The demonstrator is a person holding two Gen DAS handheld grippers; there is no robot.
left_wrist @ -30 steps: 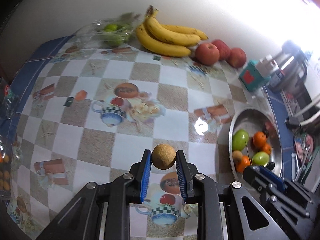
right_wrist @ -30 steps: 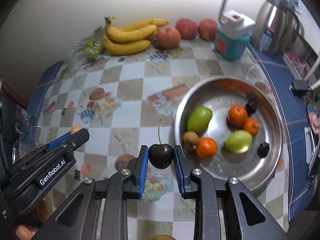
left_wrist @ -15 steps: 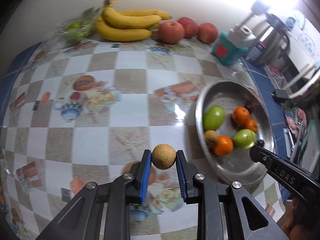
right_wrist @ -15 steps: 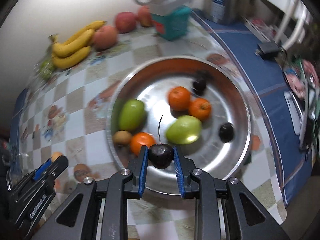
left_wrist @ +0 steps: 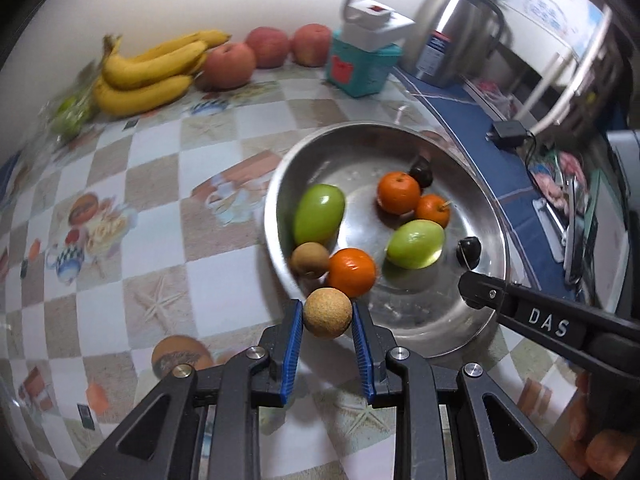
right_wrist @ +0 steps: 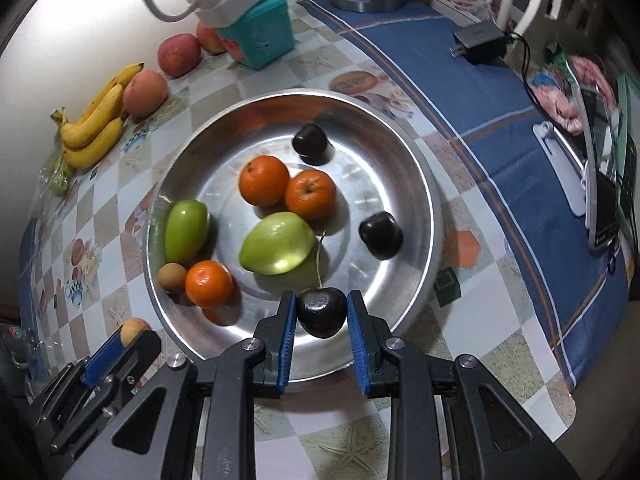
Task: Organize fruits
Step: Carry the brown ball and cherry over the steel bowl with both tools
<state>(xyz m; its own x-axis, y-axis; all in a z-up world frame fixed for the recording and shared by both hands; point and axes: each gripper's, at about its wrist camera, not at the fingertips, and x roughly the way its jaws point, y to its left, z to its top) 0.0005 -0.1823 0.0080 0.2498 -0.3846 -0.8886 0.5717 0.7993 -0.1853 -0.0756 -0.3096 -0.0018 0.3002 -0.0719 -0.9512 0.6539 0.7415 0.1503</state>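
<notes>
My left gripper [left_wrist: 326, 314] is shut on a small tan longan [left_wrist: 327, 312], held just over the near left rim of the steel bowl [left_wrist: 404, 344]. My right gripper [right_wrist: 322, 312] is shut on a dark cherry [right_wrist: 322, 312] with a stem, above the bowl's [right_wrist: 424, 184] near inner side. The bowl holds two green fruits [right_wrist: 277, 243], three oranges [right_wrist: 264, 180], two dark cherries [right_wrist: 380, 235] and a brown longan [right_wrist: 172, 277]. In the right wrist view the left gripper's fingers [right_wrist: 106, 354] and its longan [right_wrist: 134, 330] show at the lower left.
Bananas [left_wrist: 144, 72], three apples [left_wrist: 230, 65] and a bag of green fruit [left_wrist: 74, 110] lie along the wall. A teal box with a white lamp base [left_wrist: 362, 66], a steel kettle [left_wrist: 460, 48], a charger [right_wrist: 480, 42] and clutter on the blue cloth lie to the right.
Both grippers moved right across the table toward the bowl, keeping hold of their fruit. The bowl now fills the right wrist view and sits directly ahead of the left gripper.
</notes>
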